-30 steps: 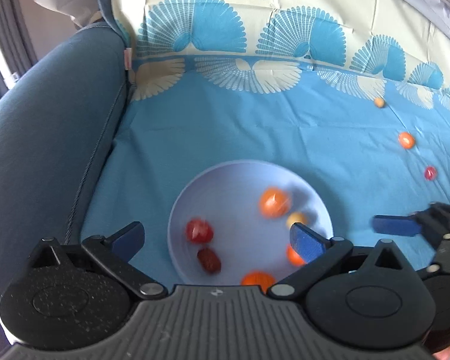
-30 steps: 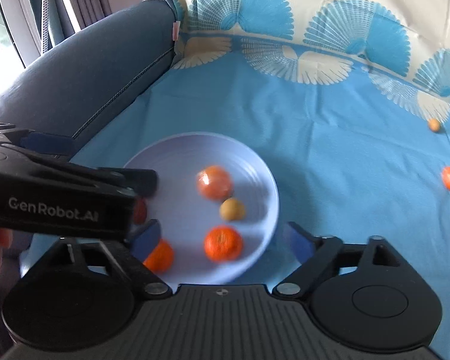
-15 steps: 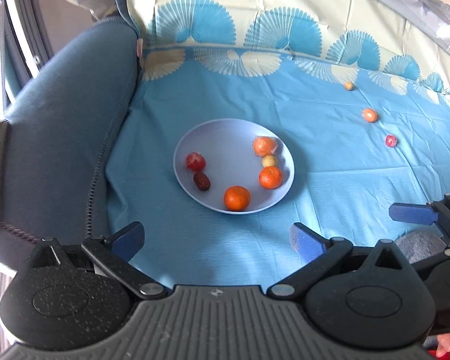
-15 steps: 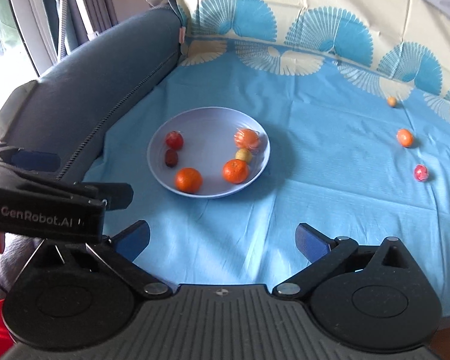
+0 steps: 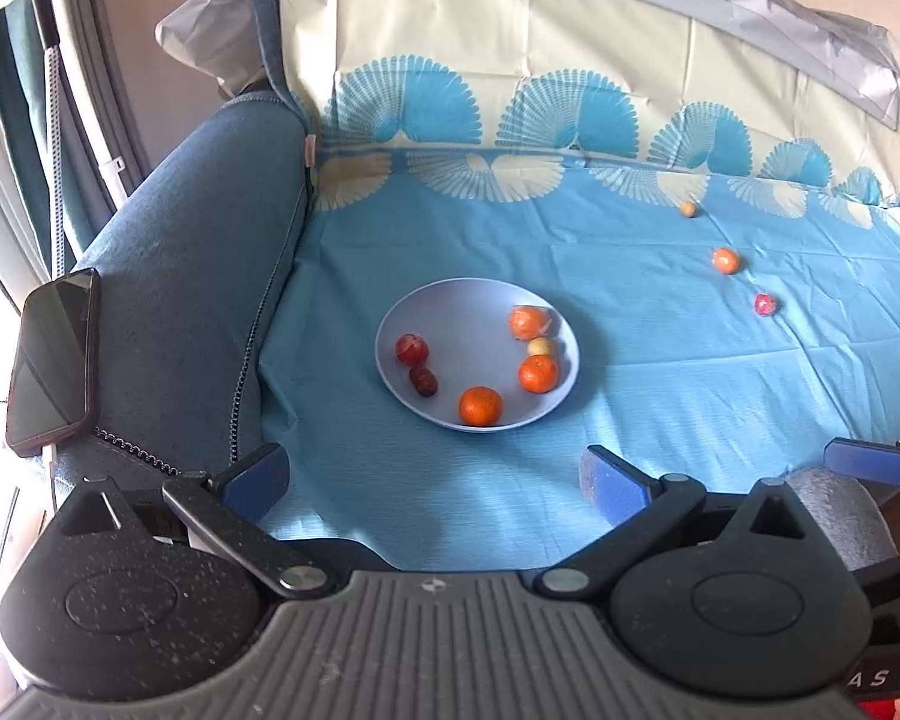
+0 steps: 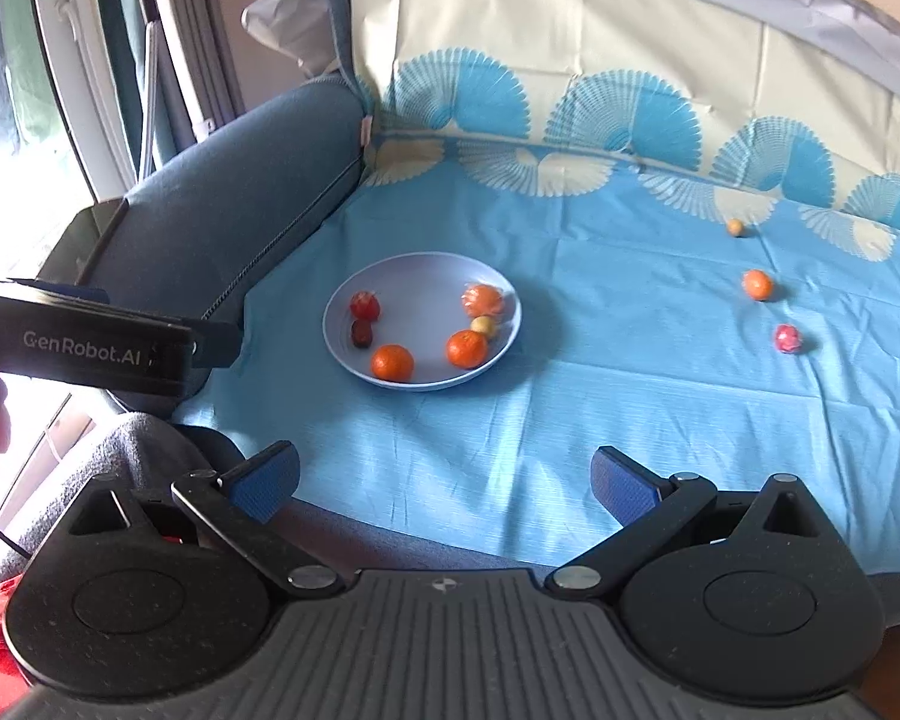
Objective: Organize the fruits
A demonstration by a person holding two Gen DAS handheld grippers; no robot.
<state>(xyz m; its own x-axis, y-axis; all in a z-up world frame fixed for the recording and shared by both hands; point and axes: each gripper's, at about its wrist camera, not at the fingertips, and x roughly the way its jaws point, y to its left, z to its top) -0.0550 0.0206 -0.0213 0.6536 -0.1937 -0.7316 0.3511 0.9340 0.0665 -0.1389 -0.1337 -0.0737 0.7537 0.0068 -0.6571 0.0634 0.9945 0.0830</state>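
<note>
A pale blue plate [image 5: 450, 306] [image 6: 414, 273] sits on the blue sheet and holds several fruits: oranges [image 5: 480, 405] [image 6: 392, 362], a red fruit [image 5: 412, 348], a dark date [image 5: 422, 380] and a small yellow one [image 5: 539, 347]. Three loose fruits lie far right: a small tan one [image 5: 687, 209] [image 6: 734, 227], an orange [image 5: 725, 260] [image 6: 756, 284] and a pink-red one [image 5: 765, 303] [image 6: 788, 338]. My left gripper [image 5: 432, 480] is open and empty, well back from the plate. My right gripper [image 6: 444, 480] is open and empty, also back at the sheet's near edge.
A blue sofa armrest [image 5: 198, 276] runs along the left with a phone [image 5: 54, 360] on it. The patterned backrest [image 5: 570, 60] rises behind. The left gripper's body [image 6: 90, 348] shows at the left in the right wrist view. Grey fabric [image 5: 834, 516] lies by the sheet's near edge.
Both grippers pulled back and up from right over the plate; the plate and fruits now look small and far. Both stay open and empty.
</note>
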